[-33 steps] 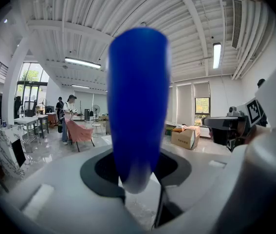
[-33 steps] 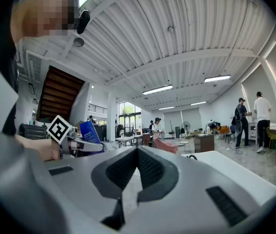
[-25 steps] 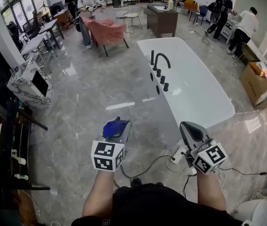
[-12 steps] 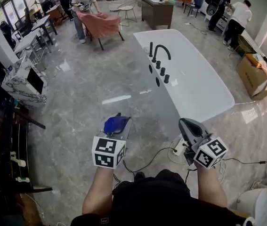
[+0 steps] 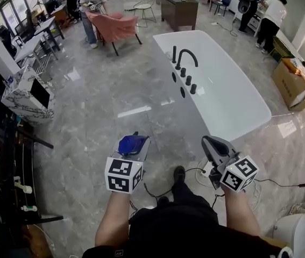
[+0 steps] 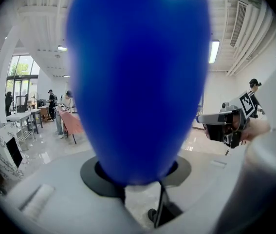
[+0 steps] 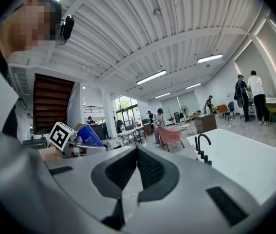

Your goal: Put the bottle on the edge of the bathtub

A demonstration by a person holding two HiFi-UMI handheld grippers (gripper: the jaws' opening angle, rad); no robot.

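Observation:
My left gripper (image 5: 134,145) is shut on a blue bottle (image 5: 131,143), held low over the floor in the head view. In the left gripper view the blue bottle (image 6: 138,77) fills most of the picture between the jaws. My right gripper (image 5: 212,145) is shut with nothing in it; in the right gripper view its black pads (image 7: 150,167) meet. The white bathtub (image 5: 233,112) with a black faucet (image 5: 183,58) stands ahead and to the right, well beyond both grippers. The bathtub (image 7: 240,157) also shows in the right gripper view.
A power strip with cables (image 5: 203,172) lies on the grey floor by my right gripper. A pink chair (image 5: 113,28), desks (image 5: 31,47), a dark cabinet (image 5: 180,11), a cardboard box (image 5: 295,85) and several people stand farther off. Shelving (image 5: 1,160) lines the left.
The view has advanced a little toward the bathtub. My foot has stepped forward between the grippers. Both grippers keep their pose.

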